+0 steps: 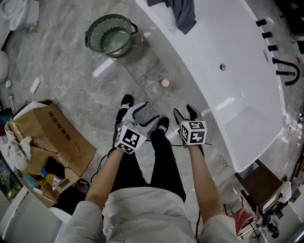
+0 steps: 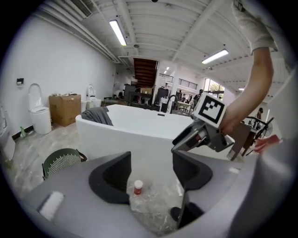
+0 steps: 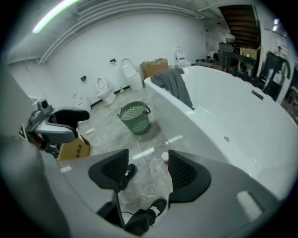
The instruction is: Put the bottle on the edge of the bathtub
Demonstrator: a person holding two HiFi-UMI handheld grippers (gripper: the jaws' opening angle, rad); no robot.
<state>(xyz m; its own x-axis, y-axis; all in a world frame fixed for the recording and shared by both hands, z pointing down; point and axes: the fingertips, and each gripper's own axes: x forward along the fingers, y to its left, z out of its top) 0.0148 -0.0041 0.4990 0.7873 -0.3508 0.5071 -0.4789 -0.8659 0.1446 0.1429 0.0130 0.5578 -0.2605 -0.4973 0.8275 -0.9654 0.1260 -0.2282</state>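
A small red bottle [image 1: 164, 82] with a white cap stands upright on the marble floor, close to the outer wall of the white bathtub [image 1: 247, 118]. Both grippers hover above the floor in front of the person's legs, well short of the bottle. My left gripper [image 1: 138, 112] is open and empty; in the left gripper view the bottle [image 2: 138, 187] shows far off between its jaws [image 2: 151, 174]. My right gripper [image 1: 185, 113] is open too, with nothing in it. In the right gripper view [image 3: 148, 169] the bottle [image 3: 165, 157] peeks out beside the right jaw.
A green slatted basket [image 1: 110, 34] stands on the floor left of the tub. A grey cloth [image 1: 183, 12] hangs over the tub's rim. An open cardboard box [image 1: 47, 142] with clutter lies at the left. Black taps [image 1: 285, 71] sit on the tub's far side. The person's shoes [image 1: 163, 124] are below the grippers.
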